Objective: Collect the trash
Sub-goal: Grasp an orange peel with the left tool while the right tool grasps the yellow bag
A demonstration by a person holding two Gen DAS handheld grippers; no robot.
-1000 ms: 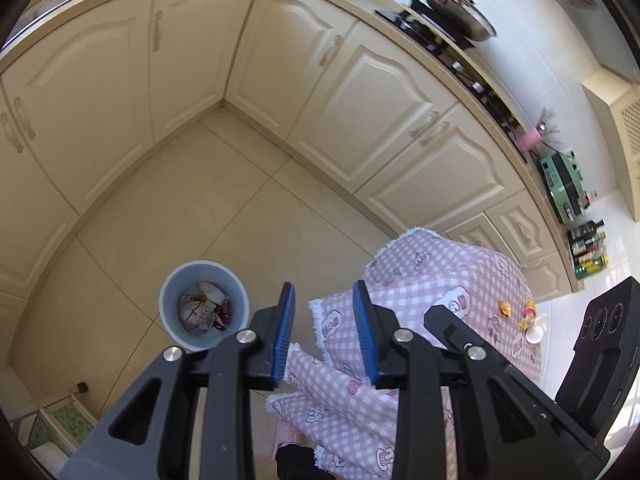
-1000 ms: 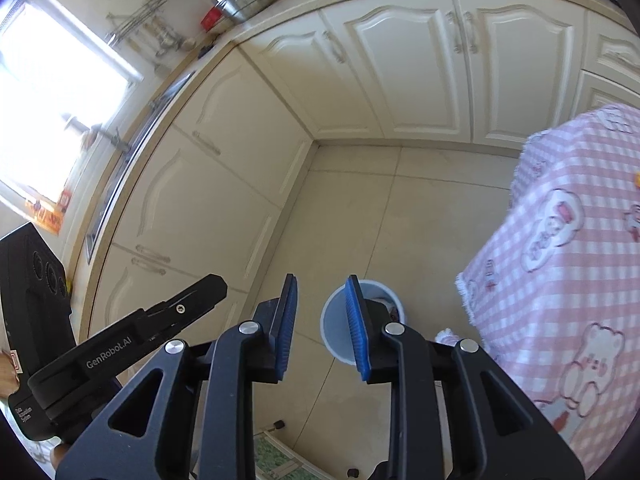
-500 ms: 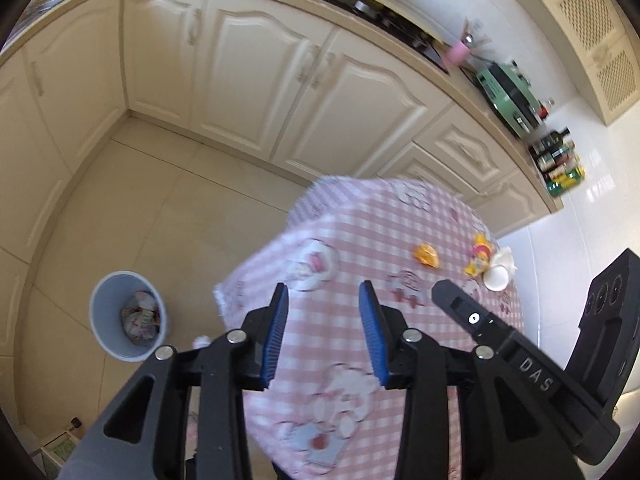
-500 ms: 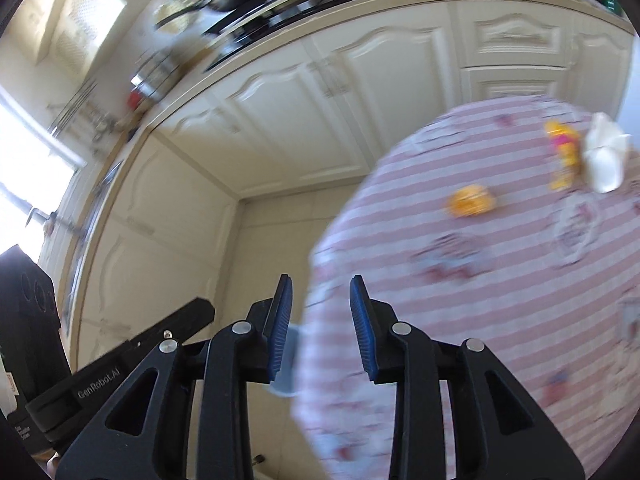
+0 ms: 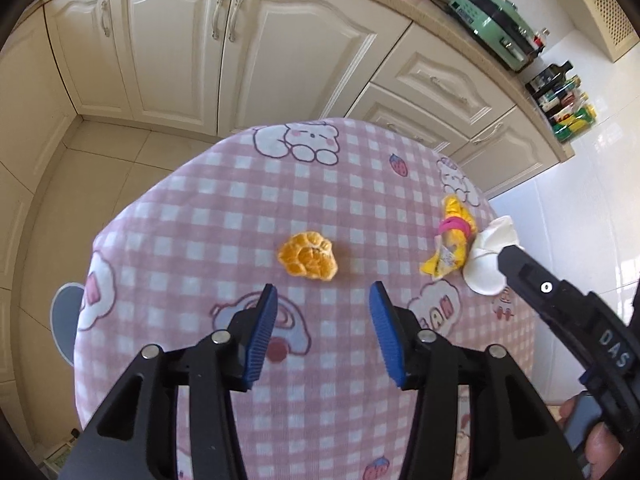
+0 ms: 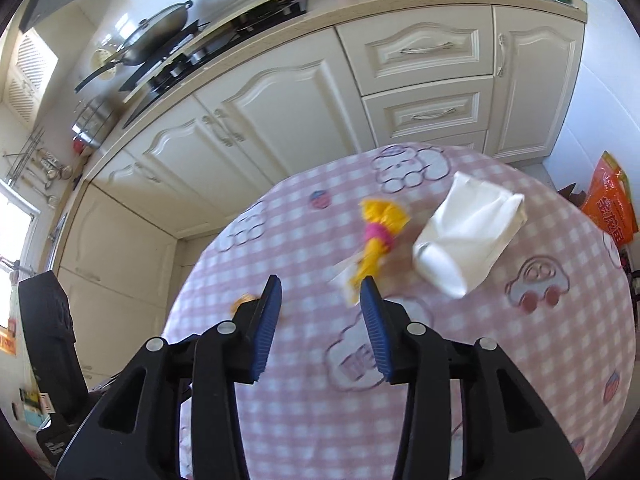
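An orange peel [image 5: 308,255] lies on the pink checked tablecloth [image 5: 224,216], just ahead of my open, empty left gripper [image 5: 322,300]. A yellow wrapper with a pink band [image 5: 452,246] and a crumpled white paper cup [image 5: 490,260] lie to its right. In the right wrist view my right gripper [image 6: 320,292] is open and empty above the cloth [image 6: 500,360]. The yellow wrapper [image 6: 378,240] lies just beyond its right fingertip and the white paper cup [image 6: 466,238] further right. The peel [image 6: 242,303] peeks out behind its left finger.
A grey bin [image 5: 66,328] stands on the floor left of the table, mostly hidden by the cloth. Cream cabinets [image 5: 248,52] run behind the table. The counter holds a green appliance [image 5: 494,24] and bottles [image 5: 560,100]. An orange bag [image 6: 610,204] sits at the right.
Both grippers have swung from above the floor bin to over the table. Both jaws have opened wider. The peel, wrapper and cup are now close in front.
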